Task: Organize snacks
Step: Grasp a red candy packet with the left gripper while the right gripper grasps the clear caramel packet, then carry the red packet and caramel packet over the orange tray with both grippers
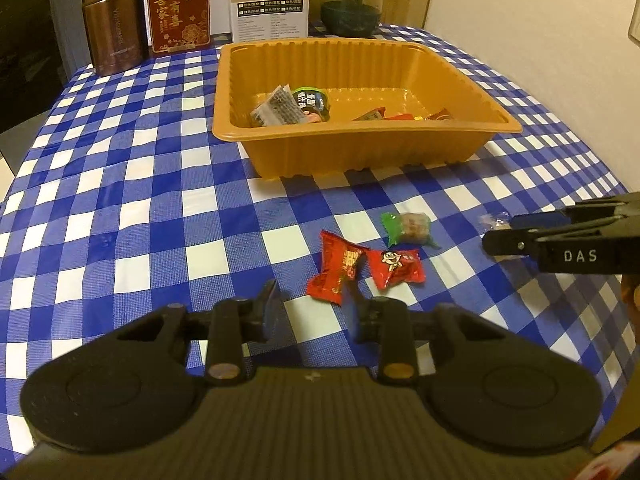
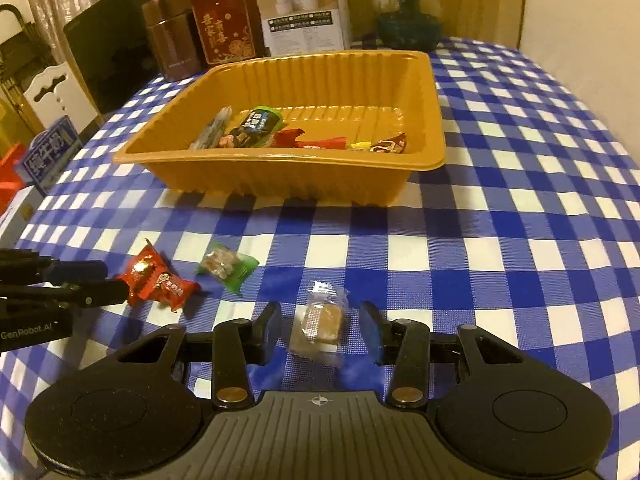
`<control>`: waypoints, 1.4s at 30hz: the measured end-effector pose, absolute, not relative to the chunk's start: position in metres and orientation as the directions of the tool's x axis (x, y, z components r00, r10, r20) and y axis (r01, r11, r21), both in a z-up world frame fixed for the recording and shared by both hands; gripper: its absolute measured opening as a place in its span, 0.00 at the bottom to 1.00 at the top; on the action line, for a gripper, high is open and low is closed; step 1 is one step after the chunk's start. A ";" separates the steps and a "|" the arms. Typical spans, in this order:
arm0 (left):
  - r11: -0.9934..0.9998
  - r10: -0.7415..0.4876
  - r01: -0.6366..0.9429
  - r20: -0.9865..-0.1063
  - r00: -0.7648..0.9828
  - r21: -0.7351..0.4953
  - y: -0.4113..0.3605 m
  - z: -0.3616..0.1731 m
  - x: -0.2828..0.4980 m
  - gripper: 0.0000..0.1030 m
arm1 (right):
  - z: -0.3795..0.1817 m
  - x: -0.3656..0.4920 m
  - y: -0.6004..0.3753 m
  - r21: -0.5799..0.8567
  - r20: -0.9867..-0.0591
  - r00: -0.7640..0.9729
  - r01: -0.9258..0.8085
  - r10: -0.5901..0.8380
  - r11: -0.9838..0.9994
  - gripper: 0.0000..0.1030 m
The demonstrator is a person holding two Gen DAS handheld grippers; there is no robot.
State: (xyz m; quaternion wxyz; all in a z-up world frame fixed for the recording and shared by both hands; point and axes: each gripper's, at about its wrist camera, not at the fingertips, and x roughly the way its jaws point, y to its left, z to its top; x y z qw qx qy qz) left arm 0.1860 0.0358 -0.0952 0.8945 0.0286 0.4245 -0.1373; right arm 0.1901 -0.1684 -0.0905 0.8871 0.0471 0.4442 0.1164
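An orange plastic tray (image 1: 360, 152) (image 2: 280, 178) sits on the checked table with several wrapped snacks inside. Two red candies (image 1: 336, 266) (image 1: 396, 266) and a green-wrapped snack (image 1: 408, 228) lie in front of it; they also show in the right wrist view (image 2: 142, 272) (image 2: 176, 290) (image 2: 228, 266). My left gripper (image 1: 314, 300) is open, its fingers either side of the nearer red candy's near end. My right gripper (image 2: 320, 324) is open around a clear-wrapped brown candy (image 2: 320, 320) on the cloth. The right gripper also shows in the left wrist view (image 1: 500, 232).
At the table's back stand a brown metal canister (image 1: 114, 24), a red tin (image 1: 178, 8), a white box (image 1: 270, 0) and a glass jar (image 1: 352, 0). A wall (image 1: 540, 60) runs along the right. Dark furniture (image 2: 108, 40) stands past the left edge.
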 end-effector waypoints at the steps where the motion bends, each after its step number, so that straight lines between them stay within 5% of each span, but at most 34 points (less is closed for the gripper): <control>1: 0.960 -0.221 0.273 -0.767 0.603 -0.062 0.036 -0.095 0.186 0.29 | -0.091 0.190 -0.166 0.178 -0.778 0.582 -0.160 0.238 0.971 0.43; 6: 0.951 -0.227 0.307 -0.763 0.605 -0.040 0.032 -0.096 0.191 0.29 | -0.093 0.185 -0.155 0.087 -0.783 0.590 -0.211 0.198 0.974 0.41; 10: 0.935 -0.248 0.355 -0.759 0.603 -0.024 0.026 -0.096 0.194 0.29 | -0.095 0.183 -0.159 0.070 -0.779 0.601 -0.199 0.178 0.977 0.25; 30: 0.958 -0.223 0.280 -0.766 0.603 -0.058 0.013 -0.104 0.213 0.29 | -0.093 0.181 -0.162 0.085 -0.776 0.603 -0.190 0.184 0.978 0.24; 34: 0.963 -0.211 0.264 -0.765 0.608 -0.056 0.016 -0.104 0.212 0.19 | -0.093 0.181 -0.162 0.086 -0.777 0.601 -0.191 0.186 0.978 0.24; 42: 0.968 -0.205 0.241 -0.770 0.605 -0.068 0.022 -0.100 0.205 0.19 | -0.090 0.181 -0.166 0.111 -0.787 0.586 -0.174 0.194 0.978 0.24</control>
